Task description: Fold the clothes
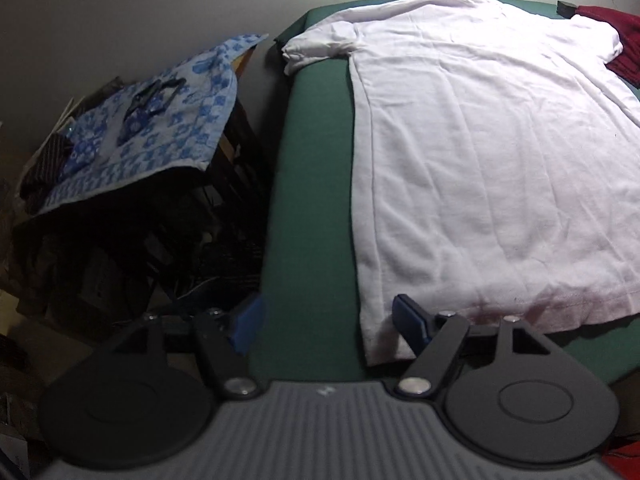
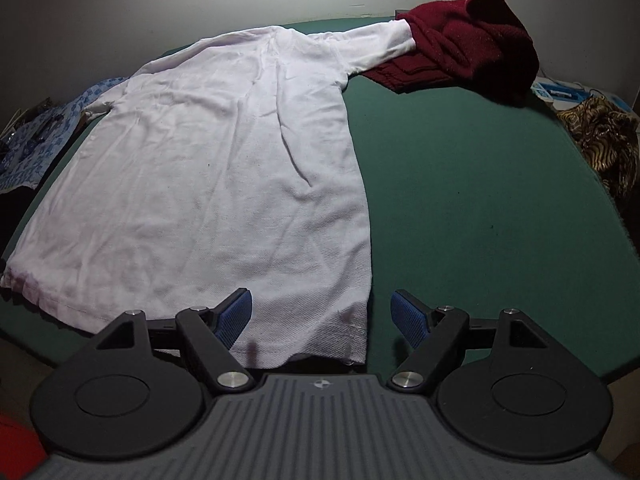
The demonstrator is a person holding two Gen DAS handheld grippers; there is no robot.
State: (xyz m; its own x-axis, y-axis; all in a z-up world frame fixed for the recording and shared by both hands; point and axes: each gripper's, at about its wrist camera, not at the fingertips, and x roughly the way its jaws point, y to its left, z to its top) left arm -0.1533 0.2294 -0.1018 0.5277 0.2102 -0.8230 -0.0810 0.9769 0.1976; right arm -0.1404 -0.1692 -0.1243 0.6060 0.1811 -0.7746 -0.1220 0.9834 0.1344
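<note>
A white short-sleeved shirt (image 1: 492, 152) lies flat on the green table (image 1: 312, 200), hem toward me, sleeves spread at the far end. My left gripper (image 1: 328, 322) is open at the shirt's near left hem corner; its right blue pad (image 1: 410, 320) rests over the hem and its left pad hangs past the table edge. In the right wrist view the same shirt (image 2: 208, 184) fills the left half of the table (image 2: 480, 200). My right gripper (image 2: 322, 316) is open, straddling the near right hem corner with nothing pinched.
A dark red knitted garment (image 2: 464, 48) is heaped at the far right, touching the shirt's sleeve. A blue patterned cloth (image 1: 152, 120) covers clutter left of the table. A gold patterned fabric (image 2: 604, 140) lies off the right edge. A small black box (image 1: 566, 7) sits far back.
</note>
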